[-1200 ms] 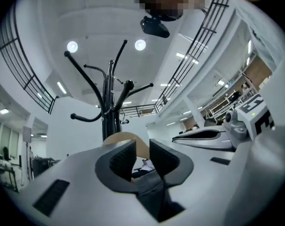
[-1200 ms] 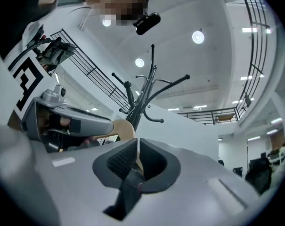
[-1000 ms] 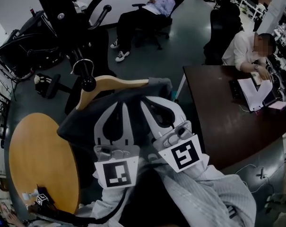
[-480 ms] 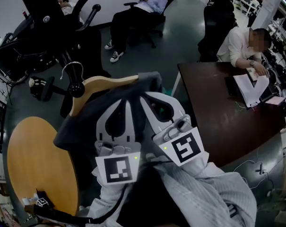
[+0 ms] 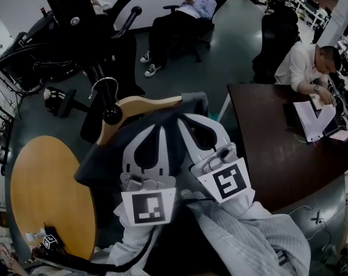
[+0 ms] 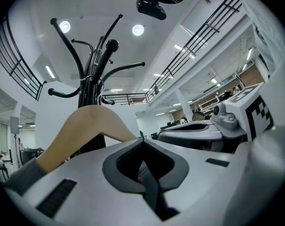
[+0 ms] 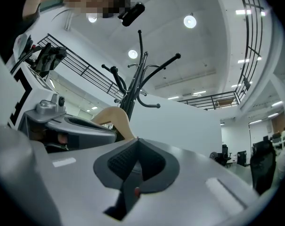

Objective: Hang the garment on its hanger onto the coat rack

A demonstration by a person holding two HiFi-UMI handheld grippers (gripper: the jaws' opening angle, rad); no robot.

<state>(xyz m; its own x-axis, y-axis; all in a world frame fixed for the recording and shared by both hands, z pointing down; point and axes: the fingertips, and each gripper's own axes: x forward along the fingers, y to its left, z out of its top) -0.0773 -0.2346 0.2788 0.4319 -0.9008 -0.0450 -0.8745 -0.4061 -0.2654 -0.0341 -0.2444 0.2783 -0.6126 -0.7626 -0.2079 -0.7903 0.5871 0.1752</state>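
Chg vs 1 s ago: slight. Thin metal hook (image 5: 104, 85) of the curved pale wooden hanger (image 5: 148, 103) now sits a bit higher over the black knob-tipped peg (image 5: 112, 115) of the black metal coat rack (image 5: 76, 25). Can't tell if the hook is over the peg.

Judgement: approach stage, hanging not done.

Left claw (image 5: 157, 125) & right claw (image 5: 188, 119) both clamped tight, side by side, tips in the dark grey garment (image 5: 102, 163). Garment is draped on the hanger, held aloft just beside the rack.

Clearance: other rack arms crowd above & left. Round light-wood counter (image 5: 47, 188) below left & dark brown counter (image 5: 277, 148) at right, both well apart. Open floor ahead.
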